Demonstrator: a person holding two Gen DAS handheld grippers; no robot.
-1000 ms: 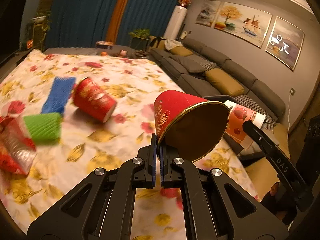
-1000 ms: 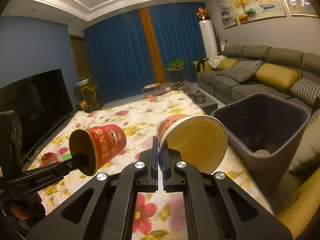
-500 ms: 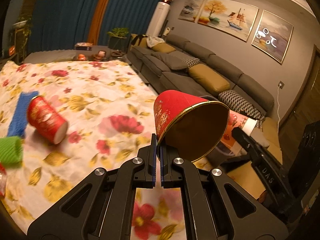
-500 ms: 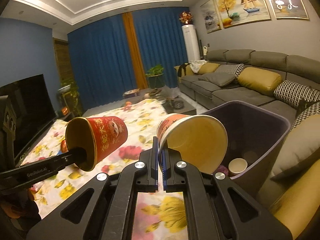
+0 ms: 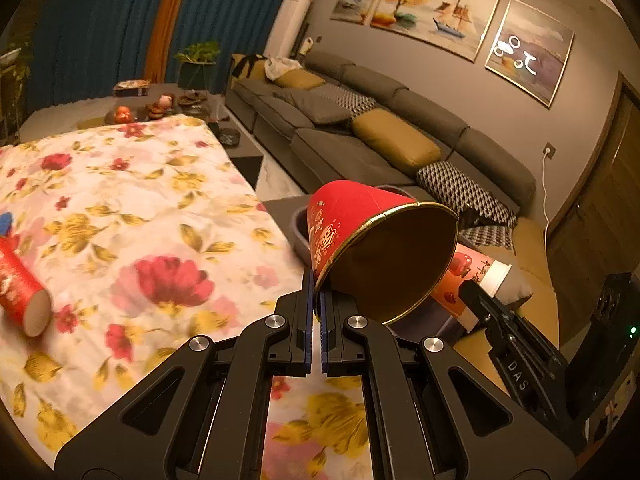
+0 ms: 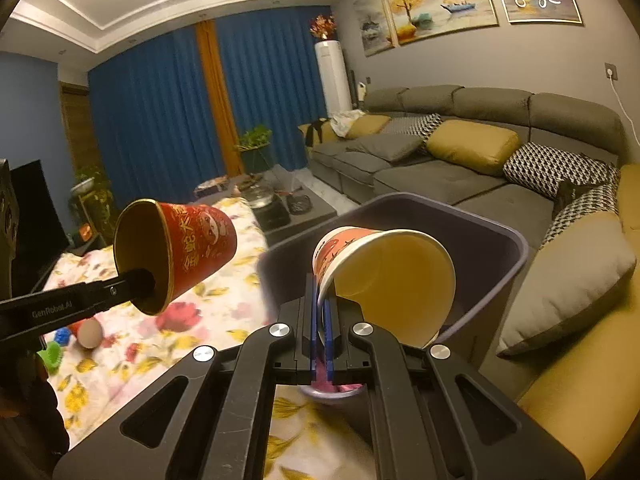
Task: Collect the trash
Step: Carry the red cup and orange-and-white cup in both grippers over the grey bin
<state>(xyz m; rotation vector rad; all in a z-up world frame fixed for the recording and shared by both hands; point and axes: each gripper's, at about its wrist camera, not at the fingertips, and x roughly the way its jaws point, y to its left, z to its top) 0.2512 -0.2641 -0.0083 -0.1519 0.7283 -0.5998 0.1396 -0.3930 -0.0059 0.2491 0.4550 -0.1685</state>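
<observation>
My left gripper [image 5: 316, 300] is shut on the rim of a red paper cup [image 5: 352, 220] with a gold edge, held in the air at the table's right edge; it also shows in the right wrist view [image 6: 192, 248]. My right gripper [image 6: 320, 312] is shut on the rim of a white and orange paper cup [image 6: 384, 276], held over the mouth of the grey trash bin [image 6: 500, 240]. That cup shows in the left wrist view [image 5: 468, 280] behind the red cup. The bin [image 5: 298, 228] stands between table and sofa, mostly hidden.
The table wears a floral cloth [image 5: 140, 220]. Another red cup [image 5: 20, 292] lies on its side at the left, with blue [image 6: 62, 335] and green [image 6: 52, 356] items nearby. A grey sofa [image 6: 460, 168] with cushions runs along the right wall.
Both grippers have swung right with their cups, away from the table's middle. The right cup has moved over the bin's opening; the left cup has come to the table's right edge beside the bin.
</observation>
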